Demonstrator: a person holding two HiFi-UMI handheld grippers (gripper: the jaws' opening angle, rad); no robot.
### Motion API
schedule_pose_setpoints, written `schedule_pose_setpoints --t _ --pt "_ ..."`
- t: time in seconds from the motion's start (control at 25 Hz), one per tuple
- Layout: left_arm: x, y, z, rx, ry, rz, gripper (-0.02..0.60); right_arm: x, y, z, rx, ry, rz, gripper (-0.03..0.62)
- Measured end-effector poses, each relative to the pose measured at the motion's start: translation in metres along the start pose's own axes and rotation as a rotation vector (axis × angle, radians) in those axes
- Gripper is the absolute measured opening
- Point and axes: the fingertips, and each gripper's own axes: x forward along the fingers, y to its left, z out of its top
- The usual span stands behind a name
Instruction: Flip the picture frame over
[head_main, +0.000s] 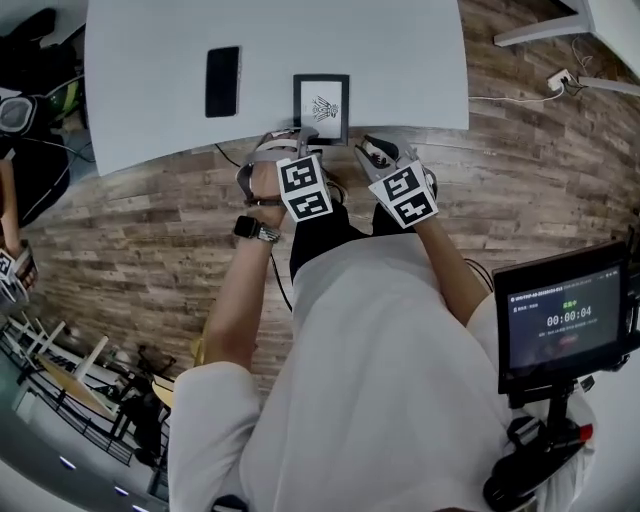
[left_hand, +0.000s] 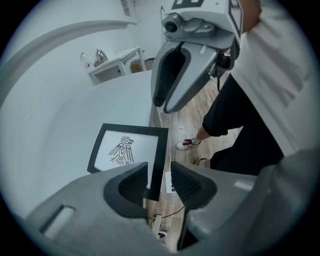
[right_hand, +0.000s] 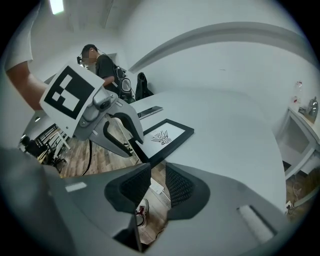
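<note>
A: Fingers (left_hand: 131, 184) of the left gripper (left_hand: 159, 172)?
B: Held apart around an edge of the black rectangular picture frame (left_hand: 127, 150).
A: Right gripper (right_hand: 157, 175)?
B: Released, empty. The frame is laid face up at twelve o'clock, at the near edge of the pale grey table (head_main: 400, 60).

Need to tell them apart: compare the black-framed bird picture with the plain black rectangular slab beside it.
The black-framed bird picture shows a white sheet with a drawing; the plain black slab is all dark. The picture lies at the white table's near edge, the slab farther in. Both lie flat.
</note>
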Motion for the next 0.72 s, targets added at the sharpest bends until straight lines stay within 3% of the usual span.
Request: schedule_pose_setpoints --t 0.12,0.32,0.52,0.72 --pt "0.009 -0.002 -0.002 0.084 0.034 0.022 0.133 0.005 -0.002 -0.006 0.032 0.001 -0.022 0.094" --pt "0.013 0.005 0.002 0.117 0.053 0.067 0.097 0.003 -0.007 -0.006 0.069 -0.008 -0.042 0.094" --pt "0.012 0.003 0.005 0.109 0.042 0.035 0.075 0.0 -0.009 -0.007 0.086 -0.015 -0.051 0.094" --pt "0.01 -0.003 0.011 0.049 0.013 -0.003 0.074 -0.004 -0.015 -0.006 0.086 -0.028 -0.057 0.094"
